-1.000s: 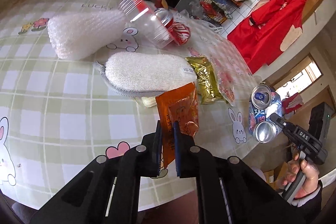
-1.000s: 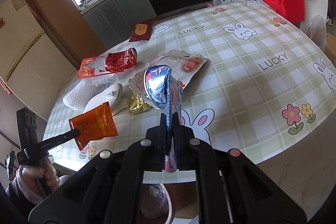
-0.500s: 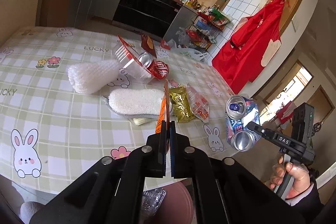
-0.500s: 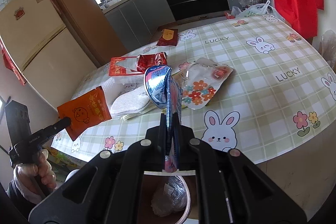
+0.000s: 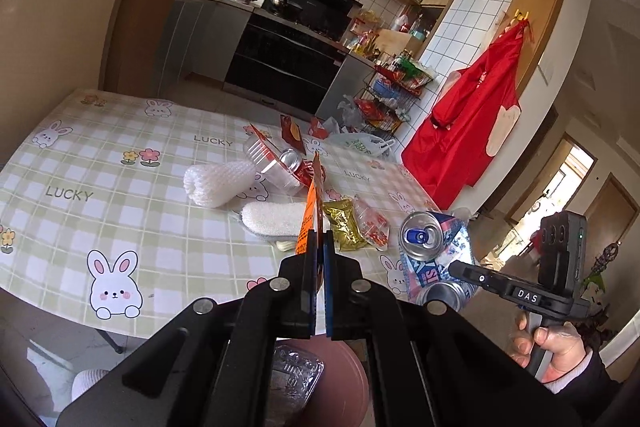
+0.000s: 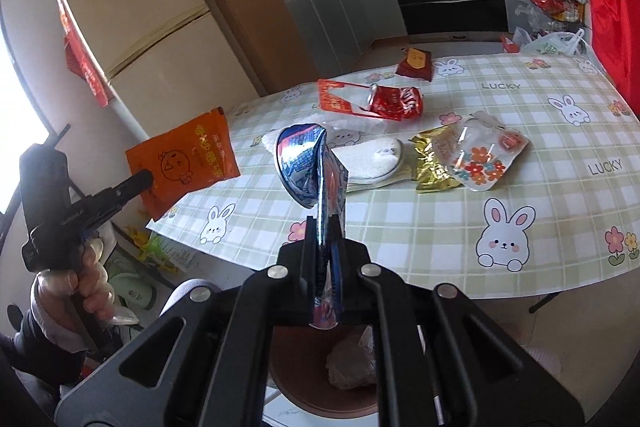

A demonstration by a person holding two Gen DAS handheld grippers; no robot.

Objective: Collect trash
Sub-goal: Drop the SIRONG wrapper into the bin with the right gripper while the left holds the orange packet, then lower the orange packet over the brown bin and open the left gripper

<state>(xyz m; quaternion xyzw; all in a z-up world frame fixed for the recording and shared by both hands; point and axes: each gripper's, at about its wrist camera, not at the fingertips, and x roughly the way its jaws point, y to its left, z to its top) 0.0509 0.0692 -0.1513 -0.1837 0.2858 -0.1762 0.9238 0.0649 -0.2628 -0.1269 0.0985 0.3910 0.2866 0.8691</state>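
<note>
Pinched at its lower edge in the clenched left gripper [image 5: 317,259], orange sachet [image 6: 184,157] — light, floppy. Crushed can [image 6: 310,167] — stiff, sharp-creased — is clamped by the right gripper [image 6: 325,247]; bin [image 6: 320,379] below both.

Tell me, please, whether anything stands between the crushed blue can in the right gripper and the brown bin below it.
Nothing visible does: the crushed blue can hangs off the table edge, directly above the brown bin, whose open mouth holds only crumpled clear plastic.

both grippers [image 5: 318,259] [image 6: 325,247] are matte black with silver screws (one handle lettered "das"); clear glove [image 6: 72,291], white cuffs, dark sleeves.
</note>
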